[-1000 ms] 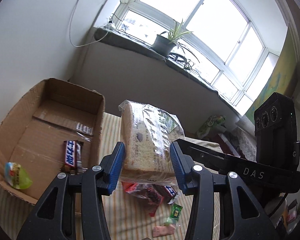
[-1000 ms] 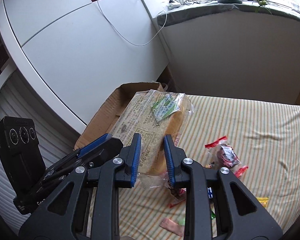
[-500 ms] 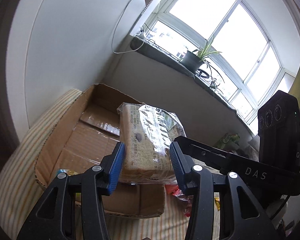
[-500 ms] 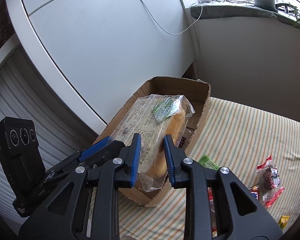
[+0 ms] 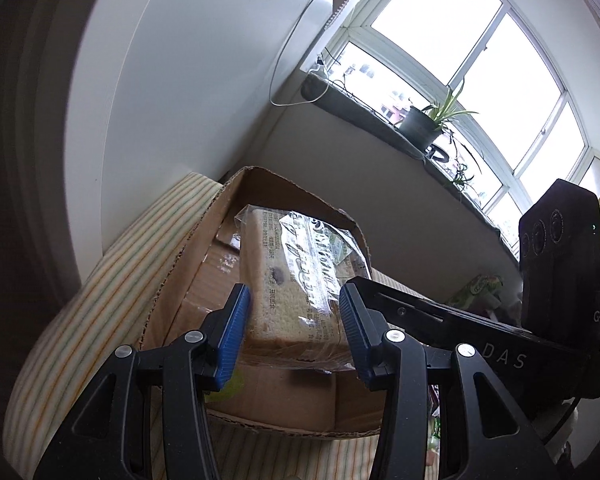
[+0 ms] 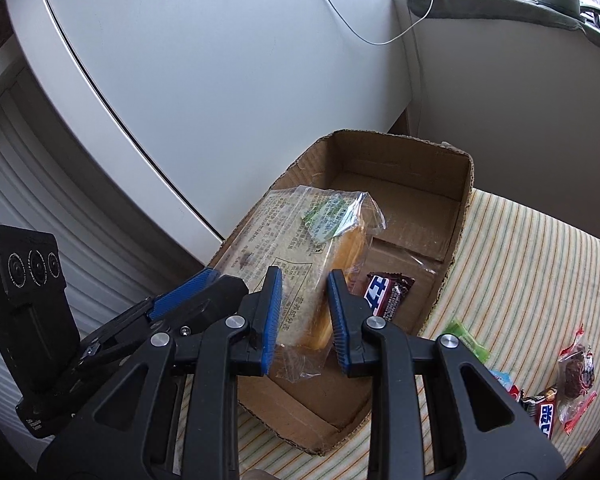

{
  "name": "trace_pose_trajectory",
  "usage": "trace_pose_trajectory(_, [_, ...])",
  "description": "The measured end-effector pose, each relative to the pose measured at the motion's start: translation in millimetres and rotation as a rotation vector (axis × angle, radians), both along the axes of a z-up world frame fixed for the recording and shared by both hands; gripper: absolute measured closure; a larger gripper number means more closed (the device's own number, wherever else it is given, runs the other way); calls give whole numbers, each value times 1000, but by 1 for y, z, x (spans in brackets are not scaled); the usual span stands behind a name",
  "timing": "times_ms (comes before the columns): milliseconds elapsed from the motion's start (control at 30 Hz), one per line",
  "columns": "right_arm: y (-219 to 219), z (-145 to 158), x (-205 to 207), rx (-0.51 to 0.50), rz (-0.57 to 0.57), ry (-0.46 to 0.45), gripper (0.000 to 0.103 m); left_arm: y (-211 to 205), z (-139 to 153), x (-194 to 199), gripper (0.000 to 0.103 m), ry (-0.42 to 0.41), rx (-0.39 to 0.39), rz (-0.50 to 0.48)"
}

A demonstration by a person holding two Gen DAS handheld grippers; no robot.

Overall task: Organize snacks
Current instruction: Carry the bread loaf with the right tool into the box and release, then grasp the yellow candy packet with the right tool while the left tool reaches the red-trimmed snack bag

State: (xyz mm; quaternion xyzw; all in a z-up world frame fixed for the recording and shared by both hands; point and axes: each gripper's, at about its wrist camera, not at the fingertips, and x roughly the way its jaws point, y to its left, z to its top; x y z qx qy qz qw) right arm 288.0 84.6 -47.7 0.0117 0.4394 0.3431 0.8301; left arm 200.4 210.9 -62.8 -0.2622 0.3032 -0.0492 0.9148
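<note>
Both grippers hold one clear-wrapped bread loaf (image 5: 296,280) over the open cardboard box (image 5: 180,272). My left gripper (image 5: 294,332) is shut on the loaf's wide sides. My right gripper (image 6: 302,312) is shut on its narrow end, and the loaf (image 6: 300,240) reaches out over the box (image 6: 464,208) interior. A brown Snickers bar (image 6: 386,290) lies on the box floor just right of the right gripper. The other gripper's body crosses each view.
The box sits on a striped cloth (image 6: 532,264) against a white cabinet (image 6: 220,80). Loose snacks lie on the cloth at right: a green packet (image 6: 466,340), a red-wrapped snack (image 6: 576,376), another Snickers bar (image 6: 544,412). A windowsill with a potted plant (image 5: 424,124) is behind.
Both grippers carried the loaf left, from above the loose snacks on the cloth to over the cardboard box. The grip on the loaf is unchanged.
</note>
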Motion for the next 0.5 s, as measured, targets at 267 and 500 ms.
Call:
trace_pose_trajectory(267, [1, -14, 5, -31, -22, 19, 78, 1, 0, 1, 60, 11, 41, 33])
trace_pose_trajectory(500, [-14, -1, -4, -24, -34, -5, 78, 0, 2, -2, 60, -2, 31, 26])
